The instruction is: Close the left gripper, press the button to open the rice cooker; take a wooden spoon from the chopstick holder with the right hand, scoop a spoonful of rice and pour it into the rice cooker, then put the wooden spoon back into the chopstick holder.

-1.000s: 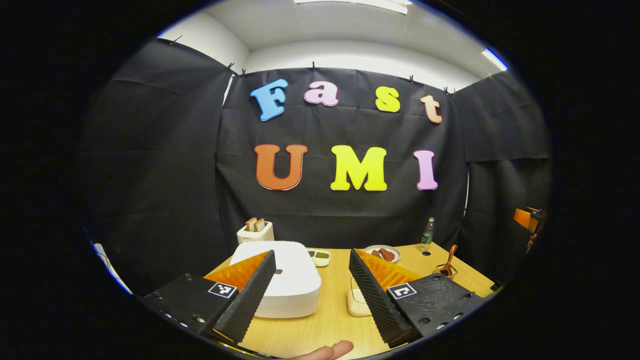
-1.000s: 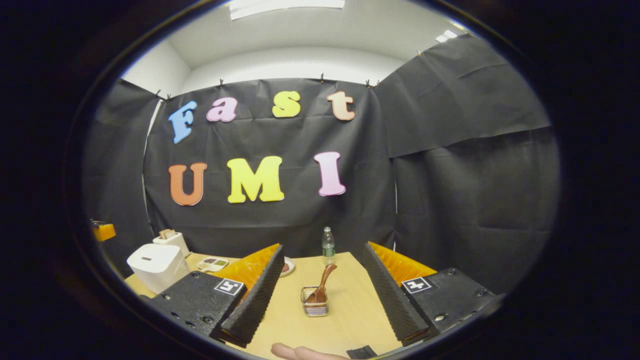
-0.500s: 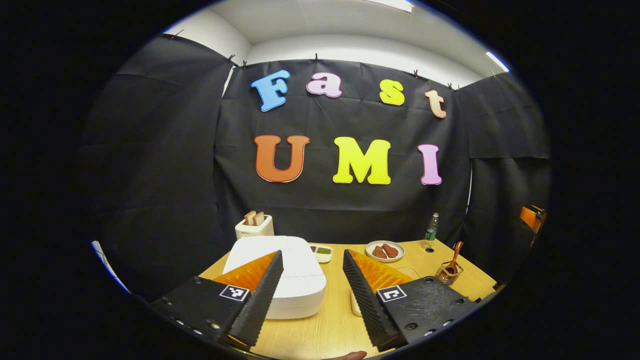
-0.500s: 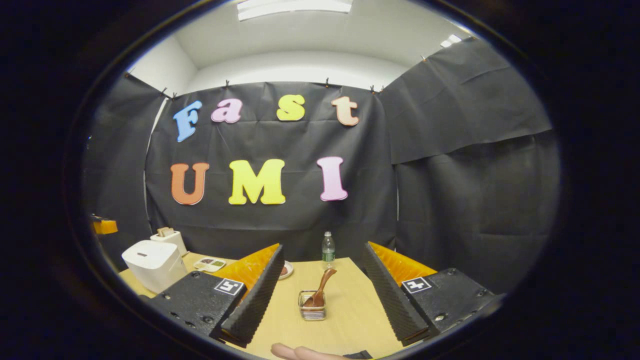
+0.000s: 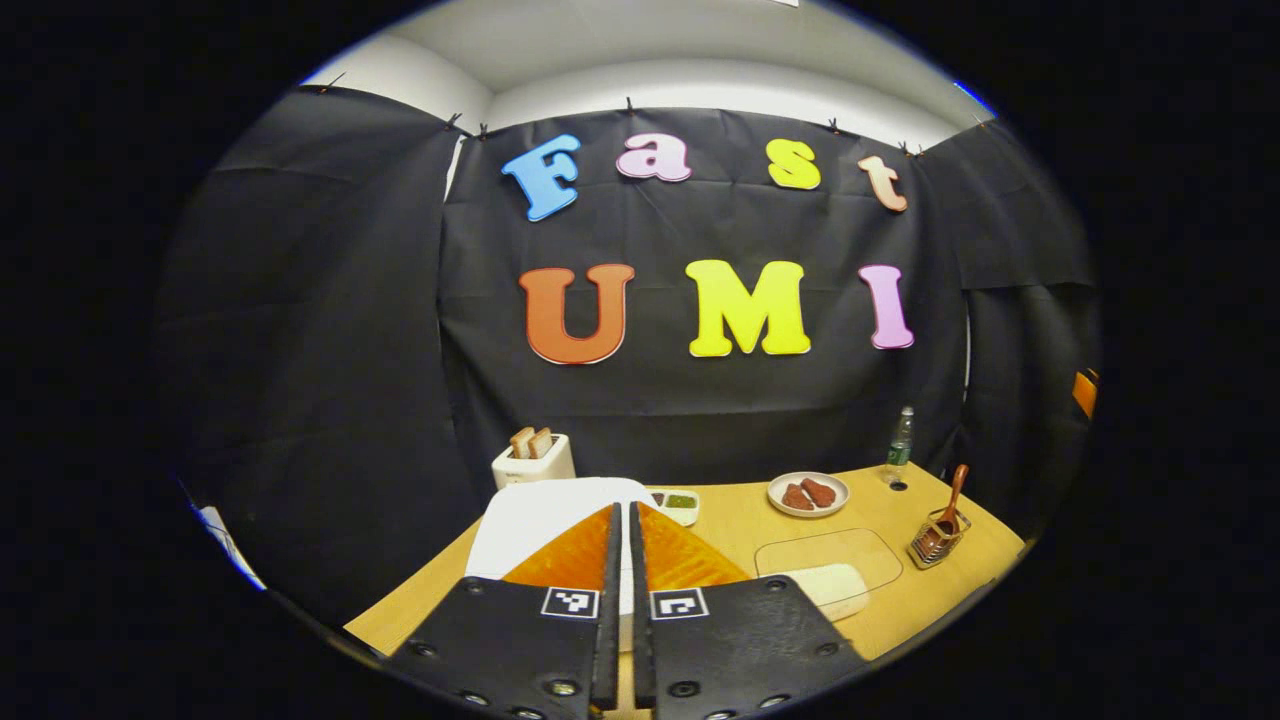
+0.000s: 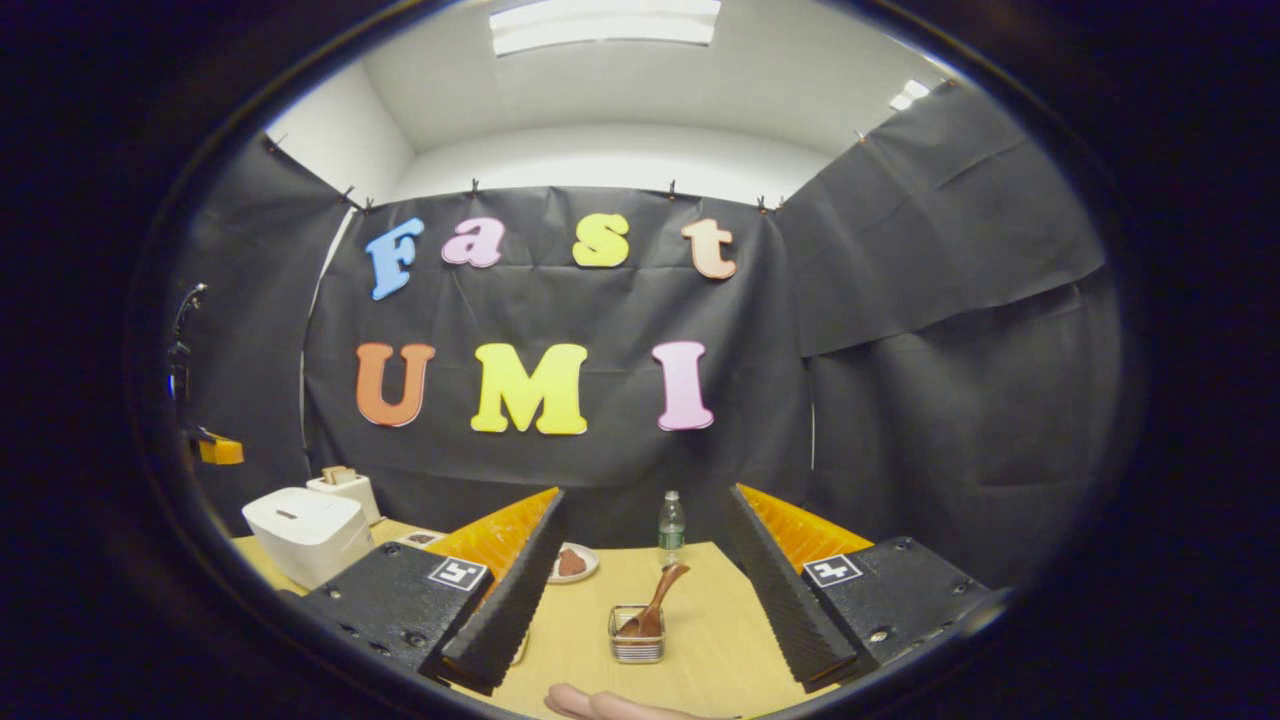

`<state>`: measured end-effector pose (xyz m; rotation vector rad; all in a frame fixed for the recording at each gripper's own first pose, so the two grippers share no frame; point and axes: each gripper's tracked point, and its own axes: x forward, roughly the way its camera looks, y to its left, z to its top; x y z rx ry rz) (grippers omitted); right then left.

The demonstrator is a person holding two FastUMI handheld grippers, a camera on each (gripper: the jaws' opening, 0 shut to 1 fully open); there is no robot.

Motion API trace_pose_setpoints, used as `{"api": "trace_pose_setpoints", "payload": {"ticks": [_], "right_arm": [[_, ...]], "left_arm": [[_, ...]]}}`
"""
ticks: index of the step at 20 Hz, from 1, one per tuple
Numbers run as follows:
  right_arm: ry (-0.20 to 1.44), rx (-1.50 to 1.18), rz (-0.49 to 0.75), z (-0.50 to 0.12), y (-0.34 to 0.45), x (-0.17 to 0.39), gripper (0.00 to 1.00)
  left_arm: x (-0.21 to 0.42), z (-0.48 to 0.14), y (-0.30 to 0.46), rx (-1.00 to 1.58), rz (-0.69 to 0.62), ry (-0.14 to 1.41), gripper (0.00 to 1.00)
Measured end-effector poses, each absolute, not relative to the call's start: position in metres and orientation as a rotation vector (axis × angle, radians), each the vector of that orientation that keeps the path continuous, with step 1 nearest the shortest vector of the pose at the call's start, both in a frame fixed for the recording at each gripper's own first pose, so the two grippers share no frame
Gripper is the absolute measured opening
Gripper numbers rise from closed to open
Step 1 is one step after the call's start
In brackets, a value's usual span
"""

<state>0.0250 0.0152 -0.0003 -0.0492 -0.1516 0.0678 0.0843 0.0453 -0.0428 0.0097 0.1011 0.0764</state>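
The white rice cooker sits lid-down at the table's left, partly behind my left gripper, whose fingers are shut together on nothing, above and short of it. A wooden spoon leans in the wire chopstick holder at the right. A clear flat container of rice lies in front, mid-table. In the right gripper view, my right gripper stands open, well short of the spoon in the holder. The cooker is far left there.
A toaster with bread stands behind the cooker. A small sauce dish, a plate of brown food and a water bottle line the back of the wooden table. A fingertip shows at the bottom edge.
My left gripper has shut, its fingers coming together, and its view has tipped downward and shifted right. The right gripper stays open and has tilted slightly upward.
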Motion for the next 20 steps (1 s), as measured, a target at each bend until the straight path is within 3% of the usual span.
{"api": "trace_pose_setpoints", "payload": {"ticks": [1, 3, 20], "right_arm": [[-0.148, -0.049, 0.068, -0.003, 0.014, 0.029, 0.96], [-0.13, -0.052, 0.068, -0.013, 0.012, 0.037, 0.96], [-0.003, -0.043, 0.049, -0.075, -0.022, 0.095, 0.99]], "left_arm": [[0.081, -0.048, 0.04, 0.01, 0.062, 0.125, 0.09], [0.087, -0.058, 0.046, 0.02, 0.086, 0.166, 0.0], [0.175, -0.149, 0.099, -0.008, 0.234, 0.445, 0.0]]}}
